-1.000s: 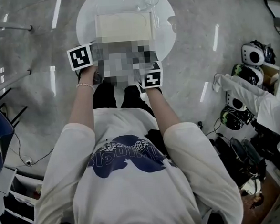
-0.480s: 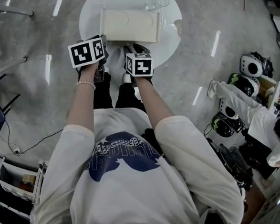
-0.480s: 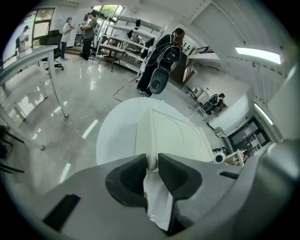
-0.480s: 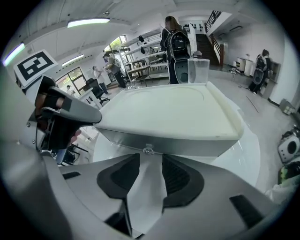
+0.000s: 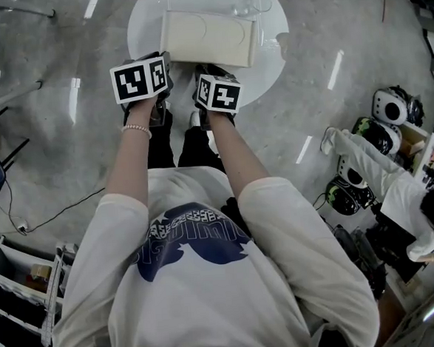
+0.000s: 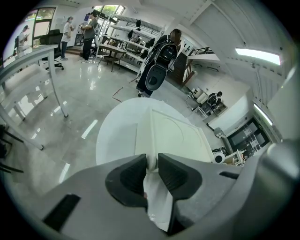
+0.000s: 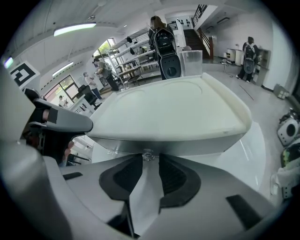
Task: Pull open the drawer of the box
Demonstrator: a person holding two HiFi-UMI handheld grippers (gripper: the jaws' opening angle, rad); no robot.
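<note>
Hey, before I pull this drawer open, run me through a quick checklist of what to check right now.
1. Steadying hold: left gripper is clamped on the box corner, ok.
2. Alignment: knob sits between the right gripper jaws, ok.
3. Grip: the right jaws have just been closing, but a gap beside the knob seems to remain, not ok.
4. Start state: drawer is shut under the lid, ok.
5. Clearance: glass stands behind the box on the table, off the pull path, ok.
</note>
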